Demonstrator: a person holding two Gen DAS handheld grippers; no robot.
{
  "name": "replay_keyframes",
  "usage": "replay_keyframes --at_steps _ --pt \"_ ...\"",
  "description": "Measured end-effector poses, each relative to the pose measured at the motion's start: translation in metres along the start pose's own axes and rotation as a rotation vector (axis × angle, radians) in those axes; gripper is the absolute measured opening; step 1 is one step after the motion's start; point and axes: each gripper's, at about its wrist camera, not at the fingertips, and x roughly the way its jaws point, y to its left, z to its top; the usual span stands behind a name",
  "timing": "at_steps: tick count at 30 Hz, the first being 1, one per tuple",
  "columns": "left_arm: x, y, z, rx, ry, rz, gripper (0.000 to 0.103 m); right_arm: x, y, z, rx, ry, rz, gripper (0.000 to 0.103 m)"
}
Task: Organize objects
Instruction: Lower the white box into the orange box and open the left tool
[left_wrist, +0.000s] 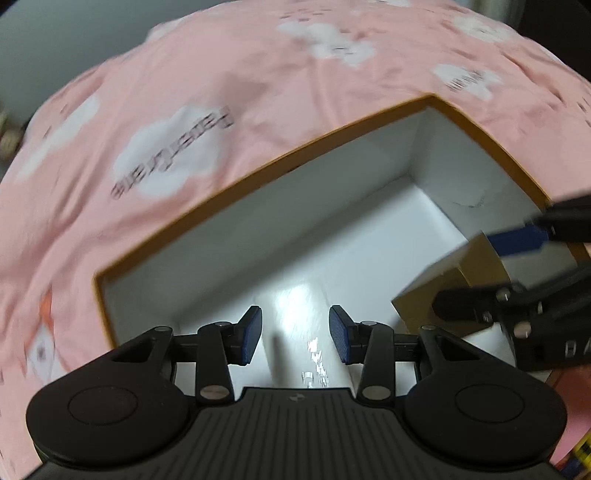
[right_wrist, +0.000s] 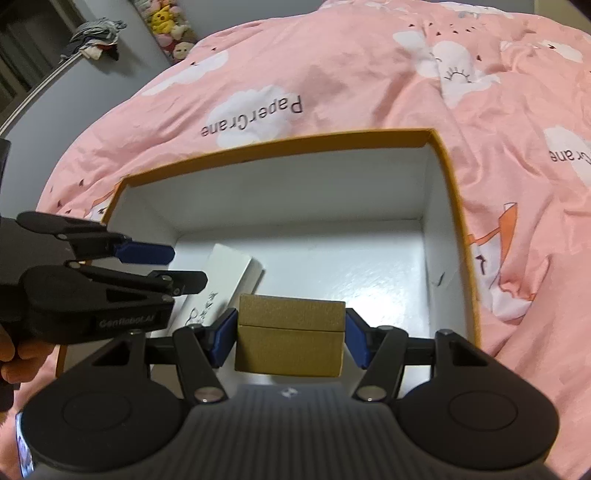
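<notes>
A large open box with an orange rim (right_wrist: 280, 144) and white inside lies on the bed. A long white carton (right_wrist: 232, 273) rests flat on its floor at the left. My left gripper (left_wrist: 295, 334) hovers over that white carton (left_wrist: 295, 314), jaws apart and pads clear of its sides. In the right wrist view the left gripper (right_wrist: 188, 266) comes in from the left, just above the carton. My right gripper (right_wrist: 290, 338) is shut on a small gold box (right_wrist: 291, 314), held over the near part of the large box. The gold box (left_wrist: 443, 280) also shows at the right of the left wrist view.
A pink duvet (right_wrist: 332, 74) with white clouds and printed words surrounds the large box (left_wrist: 258, 177). Plush toys (right_wrist: 170, 26) and clothes on a rail (right_wrist: 96, 37) are far off at the back left. A hand (right_wrist: 7, 354) grips the left tool.
</notes>
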Motion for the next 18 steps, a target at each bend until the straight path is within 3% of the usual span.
replay_keyframes --at_steps 6,9,11,12,15,18 --pt "0.018 -0.017 0.011 0.166 -0.066 -0.009 0.048 -0.002 -0.011 0.009 0.050 -0.005 -0.011 0.063" --pt "0.028 -0.024 0.012 0.218 -0.053 -0.020 0.048 -0.003 -0.012 0.011 0.057 0.002 0.000 0.063" --pt "0.038 -0.025 0.015 0.230 -0.015 -0.014 0.042 -0.003 -0.011 0.011 0.046 0.002 -0.004 0.063" --pt "0.043 -0.025 0.016 0.227 0.008 -0.011 0.032 -0.002 -0.011 0.012 0.045 0.004 -0.006 0.063" --pt "0.048 -0.023 0.016 0.213 0.032 -0.011 0.025 0.002 -0.011 0.013 0.046 0.012 -0.004 0.063" --pt "0.046 -0.022 0.012 0.218 0.050 -0.011 0.025 0.007 -0.011 0.013 0.052 0.021 -0.006 0.063"
